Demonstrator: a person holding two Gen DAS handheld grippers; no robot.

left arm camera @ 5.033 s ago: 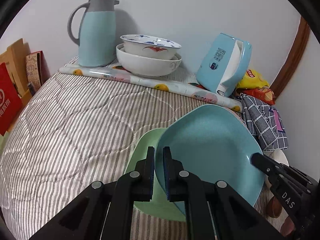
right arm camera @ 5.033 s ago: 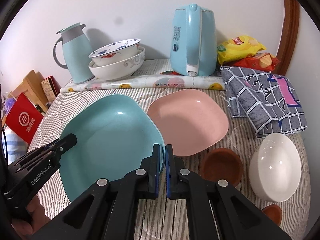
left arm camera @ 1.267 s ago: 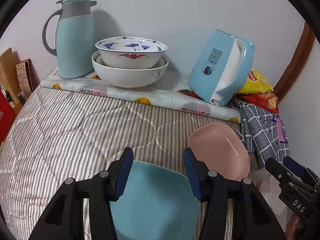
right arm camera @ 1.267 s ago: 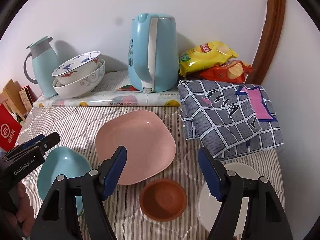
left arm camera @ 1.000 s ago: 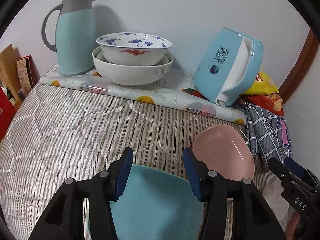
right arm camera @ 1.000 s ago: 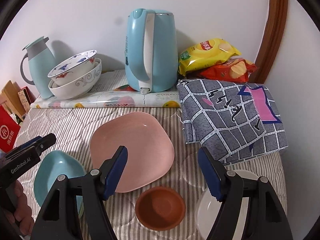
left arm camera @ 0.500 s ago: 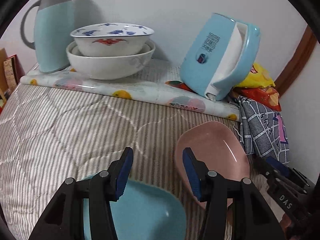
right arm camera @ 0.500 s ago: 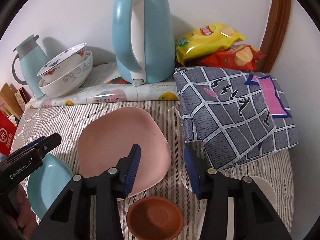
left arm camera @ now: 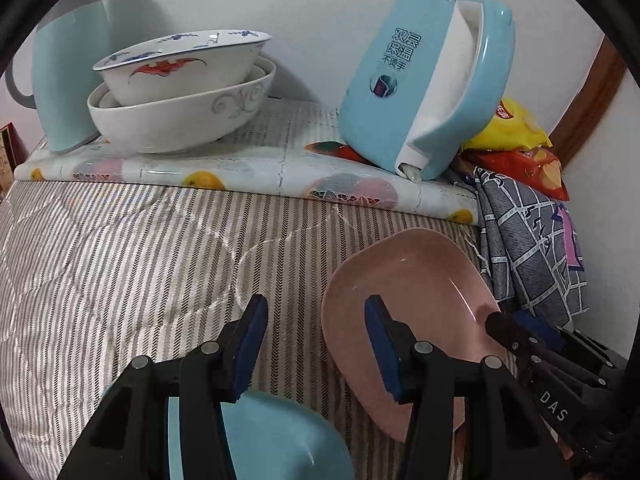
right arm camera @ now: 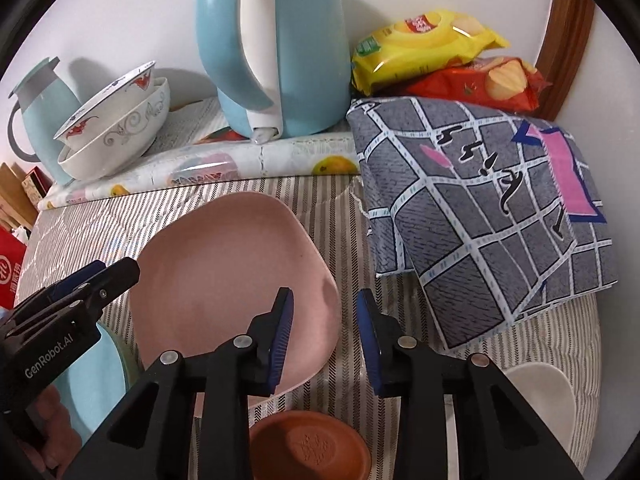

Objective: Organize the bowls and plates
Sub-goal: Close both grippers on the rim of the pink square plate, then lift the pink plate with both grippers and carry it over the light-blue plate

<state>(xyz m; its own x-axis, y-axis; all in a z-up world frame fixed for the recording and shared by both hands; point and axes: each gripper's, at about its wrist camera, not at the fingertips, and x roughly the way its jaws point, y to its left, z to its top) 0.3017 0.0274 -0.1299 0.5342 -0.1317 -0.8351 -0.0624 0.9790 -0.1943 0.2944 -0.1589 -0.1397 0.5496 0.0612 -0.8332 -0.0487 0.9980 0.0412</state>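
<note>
Pink plate (right arm camera: pixel 224 280), plain, no pattern. Light-blue plate (left arm camera: pixel 280 444) w/ a pale green one (right arm camera: pixel 127 364) showing at its edge. Small dish (right arm camera: pixel 308 446) is terracotta brown; bowl (right arm camera: pixel 536 394) at right is white. Stacked bowls: top bowl (left arm camera: pixel 180 68) white w/ red bat motif & blue rim marks, lower bowl (left arm camera: pixel 180 120) white w/ grey scrolls. Kettle (right arm camera: pixel 276 48) sky blue w/ white strip; jug (left arm camera: pixel 68 76) pale teal, grey handle. Bedcover (left arm camera: pixel 120 248) grey & white stripes. Mat (left arm camera: pixel 248 172) white w/ fruit print. Cloth (right arm camera: pixel 480 208) grey check, white lines (pink patch, navy edge). Snack bags: yellow bag (right arm camera: pixel 420 36), red bag (right arm camera: pixel 480 84). Left claw (left arm camera: pixel 312 344) and right claw (right arm camera: pixel 324 332): black w/ blue pads.
</note>
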